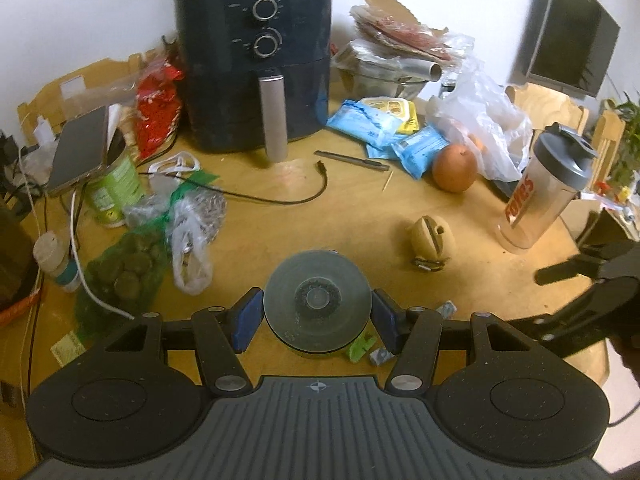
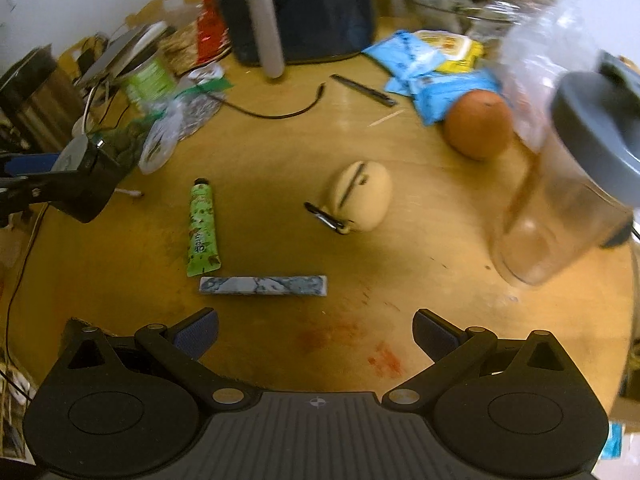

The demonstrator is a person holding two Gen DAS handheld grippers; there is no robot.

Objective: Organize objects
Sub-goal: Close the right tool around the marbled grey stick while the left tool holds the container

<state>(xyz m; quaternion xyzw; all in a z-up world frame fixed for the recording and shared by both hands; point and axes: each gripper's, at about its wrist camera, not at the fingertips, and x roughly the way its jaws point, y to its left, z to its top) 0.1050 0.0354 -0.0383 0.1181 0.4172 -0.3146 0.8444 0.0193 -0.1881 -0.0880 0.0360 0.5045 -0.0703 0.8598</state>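
Note:
My left gripper (image 1: 318,318) is shut on a round jar with a grey lid (image 1: 317,296), its blue pads (image 1: 249,316) pressing both sides, held above the wooden table (image 1: 360,216). In the right wrist view the left gripper (image 2: 60,184) hangs at the left edge. My right gripper (image 2: 316,332) stands open over bare table, nothing between its fingers. Ahead of it lie a blue-white bar (image 2: 263,285), a green tube (image 2: 202,228) and a beige pouch with a black clip (image 2: 362,196). The left wrist view shows the right gripper (image 1: 580,276) at the far right.
A dark air fryer (image 1: 256,60) stands at the back. An orange (image 1: 454,170), blue packets (image 1: 372,126) and a clear shaker bottle (image 1: 544,196) sit on the right. A green net bag (image 1: 124,272), a green can (image 1: 114,188), a phone (image 1: 82,148) and cables crowd the left.

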